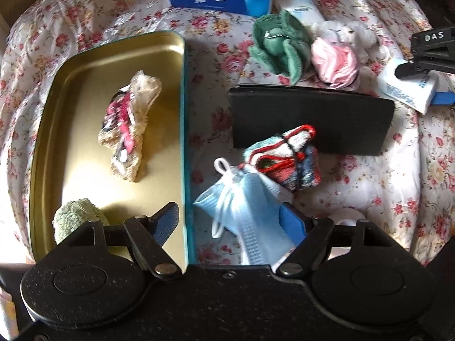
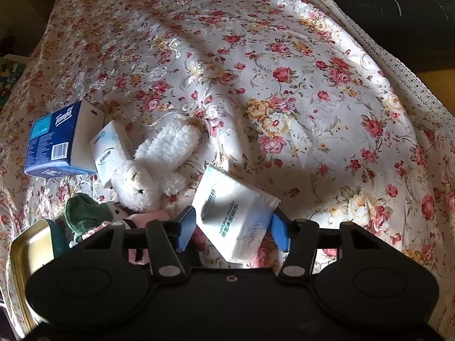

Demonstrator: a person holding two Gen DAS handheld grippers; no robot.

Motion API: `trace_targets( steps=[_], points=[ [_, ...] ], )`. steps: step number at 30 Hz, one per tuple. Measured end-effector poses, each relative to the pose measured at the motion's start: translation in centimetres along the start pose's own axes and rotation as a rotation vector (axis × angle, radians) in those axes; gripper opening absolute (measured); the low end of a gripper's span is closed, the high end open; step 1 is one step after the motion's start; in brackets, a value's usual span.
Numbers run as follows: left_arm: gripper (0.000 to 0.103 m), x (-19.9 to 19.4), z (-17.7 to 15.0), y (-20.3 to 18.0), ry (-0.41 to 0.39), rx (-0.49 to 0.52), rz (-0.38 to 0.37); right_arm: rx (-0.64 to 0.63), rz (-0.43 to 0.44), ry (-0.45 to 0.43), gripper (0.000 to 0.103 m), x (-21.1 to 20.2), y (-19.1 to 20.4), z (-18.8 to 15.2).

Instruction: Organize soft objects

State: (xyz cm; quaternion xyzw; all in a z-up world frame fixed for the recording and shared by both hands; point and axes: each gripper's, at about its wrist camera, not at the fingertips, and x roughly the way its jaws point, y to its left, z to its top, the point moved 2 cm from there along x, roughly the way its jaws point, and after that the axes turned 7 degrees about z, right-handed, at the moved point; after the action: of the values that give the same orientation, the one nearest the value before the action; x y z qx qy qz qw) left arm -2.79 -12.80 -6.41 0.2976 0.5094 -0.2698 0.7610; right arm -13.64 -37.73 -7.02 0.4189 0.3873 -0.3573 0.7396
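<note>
A gold tin tray [image 1: 71, 85] lies on the floral cloth and holds a beige knitted piece with a red label [image 1: 128, 125] and a pale green knitted piece [image 1: 76, 216]. My left gripper [image 1: 231, 221] is open over the tray's right rim, with a blue face mask [image 1: 244, 199] lying between its fingers. A red, white and blue knitted bundle [image 1: 284, 156] lies just beyond the mask. My right gripper [image 2: 233, 231] has its blue pads against both sides of a white tissue pack [image 2: 233, 213]. A white plush toy [image 2: 153, 167] lies to the left of it.
A black flat case [image 1: 327, 116] lies right of the tray. A green cloth [image 1: 281, 45] and a pink soft item [image 1: 332, 59] lie behind it. A blue Tempo tissue box [image 2: 59, 145] and a small white pack [image 2: 111, 147] sit near the plush. A dark sofa [image 2: 398, 8] borders the cloth.
</note>
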Motion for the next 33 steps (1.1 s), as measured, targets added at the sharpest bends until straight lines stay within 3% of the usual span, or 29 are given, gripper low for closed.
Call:
trace_targets(
  steps=[3, 6, 9, 10, 12, 18, 24, 27, 33],
  points=[
    [0.076, 0.1, 0.0, -0.6, -0.002, 0.015, 0.003, -0.013, 0.022, -0.009, 0.061, -0.5, 0.2, -0.1],
    [0.066, 0.1, 0.0, -0.9, -0.019, 0.037, 0.037, -0.061, 0.050, -0.043, 0.069, -1.7, 0.9, -0.3],
    [0.049, -0.5, 0.1, -0.4, -0.041, 0.034, 0.034, -0.131, 0.071, -0.093, 0.072, -3.2, 1.6, -1.1],
    [0.035, -0.8, 0.1, -0.2, -0.044, 0.032, 0.008, -0.155, 0.077, -0.107, 0.073, -3.7, 1.7, -1.7],
    [0.034, -1.3, 0.0, 0.1, -0.032, 0.016, -0.039, -0.182, 0.095, -0.111, 0.073, -4.2, 1.5, -2.6],
    [0.034, -2.8, -0.4, 0.3, -0.086, 0.036, -0.041, -0.299, 0.147, -0.054, 0.073, -5.4, 1.3, -6.2],
    [0.034, -4.4, -0.1, 2.0, -0.122, -0.015, -0.074, -0.543, 0.182, 0.035, 0.076, -6.7, 3.4, -11.7],
    [0.034, -5.0, 0.0, 3.1, -0.139, -0.050, -0.085, -0.655, 0.161, 0.052, 0.076, -6.9, 5.0, -14.1],
    [0.034, -6.2, 0.0, 5.5, -0.177, -0.117, -0.095, -0.642, 0.183, 0.193, 0.076, -4.8, 5.6, -15.8]
  ],
)
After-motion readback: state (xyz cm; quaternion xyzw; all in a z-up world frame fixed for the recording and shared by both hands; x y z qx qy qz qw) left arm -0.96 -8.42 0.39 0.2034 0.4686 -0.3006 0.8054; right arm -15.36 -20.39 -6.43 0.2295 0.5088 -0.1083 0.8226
